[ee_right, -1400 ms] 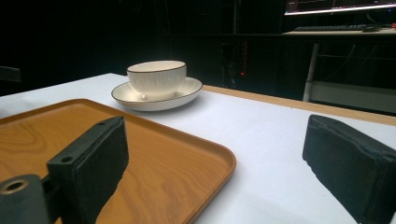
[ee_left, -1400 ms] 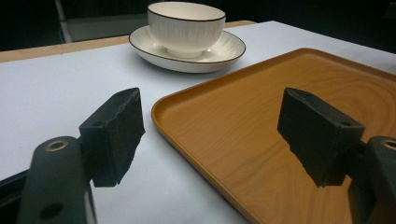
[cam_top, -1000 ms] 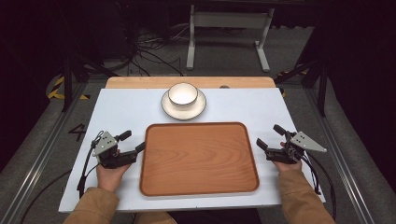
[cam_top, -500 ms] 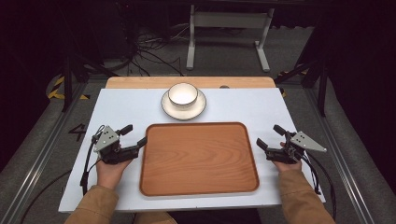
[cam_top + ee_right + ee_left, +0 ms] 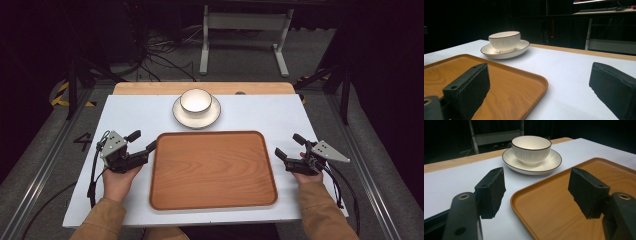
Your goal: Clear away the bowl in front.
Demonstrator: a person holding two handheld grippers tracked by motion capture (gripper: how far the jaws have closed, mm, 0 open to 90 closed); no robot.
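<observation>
Tray (image 5: pixel 212 170) between both grippers — left gripper (image 5: pixel 142 145) narrowing, nothing gripped.

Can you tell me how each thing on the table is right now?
Bowl: upright, sitting on the saucer.
Saucer: flat on the table, beyond the tray.
Tray: flat, nothing on it.
Left gripper: open, jaws just been closing, holding nothing.
Right gripper: open, holding nothing.

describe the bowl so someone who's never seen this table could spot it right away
Start from the big wooden tray in the middle of the white table. Just beyond its far edge sits a cream saucer with a dark rim line, and the bowl stands on it. It is the one deep, ribbed, cream vessel with a thin dark rim; everything near it is flat.
</observation>
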